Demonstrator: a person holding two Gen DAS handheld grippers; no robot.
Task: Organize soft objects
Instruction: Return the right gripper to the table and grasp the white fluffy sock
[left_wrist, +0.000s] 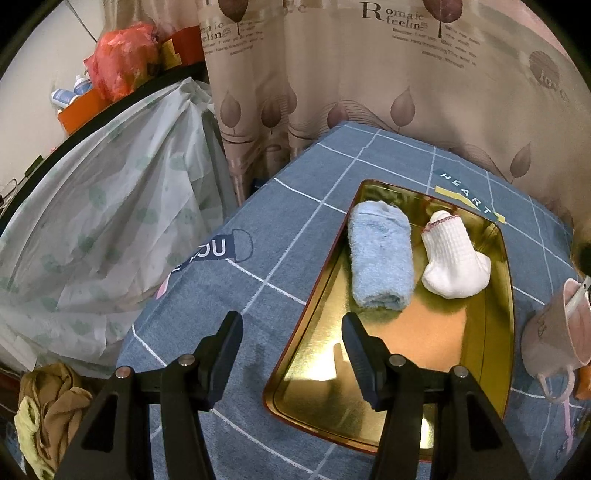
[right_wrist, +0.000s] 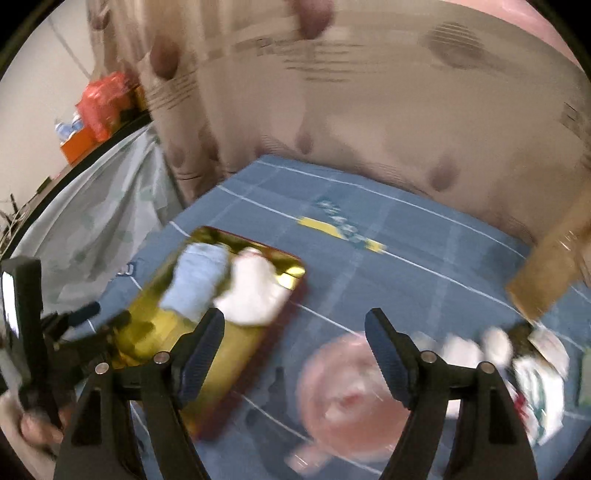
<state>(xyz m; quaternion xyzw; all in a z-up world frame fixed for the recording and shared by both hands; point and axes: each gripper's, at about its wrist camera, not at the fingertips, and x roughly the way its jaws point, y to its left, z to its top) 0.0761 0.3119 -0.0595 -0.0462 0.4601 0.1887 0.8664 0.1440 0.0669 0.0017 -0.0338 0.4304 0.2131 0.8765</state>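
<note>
Blue checked cloth (left_wrist: 295, 236) carries one gold tray (left_wrist: 498, 332) holding one blue towel roll (left_wrist: 380, 254) and one white sock (left_wrist: 454, 258). Left gripper (left_wrist: 291, 354) gapes wide, empty; right gripper (right_wrist: 295, 354) also stands open, holding nothing, above one pink mug (right_wrist: 343, 398).

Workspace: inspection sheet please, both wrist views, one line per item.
Surface: blue checked cloth over the table.
Job's things: rolled blue towel and white sock lie side by side in the gold tray.
Clutter: pink mug right of the tray; blurred white items beyond it.
Grippers: left gripper open, empty, over the tray's near edge; right gripper open, empty, above the mug.
Cables: nothing seen.
Surroundings: leaf-print curtain behind; plastic sheet at left.
</note>
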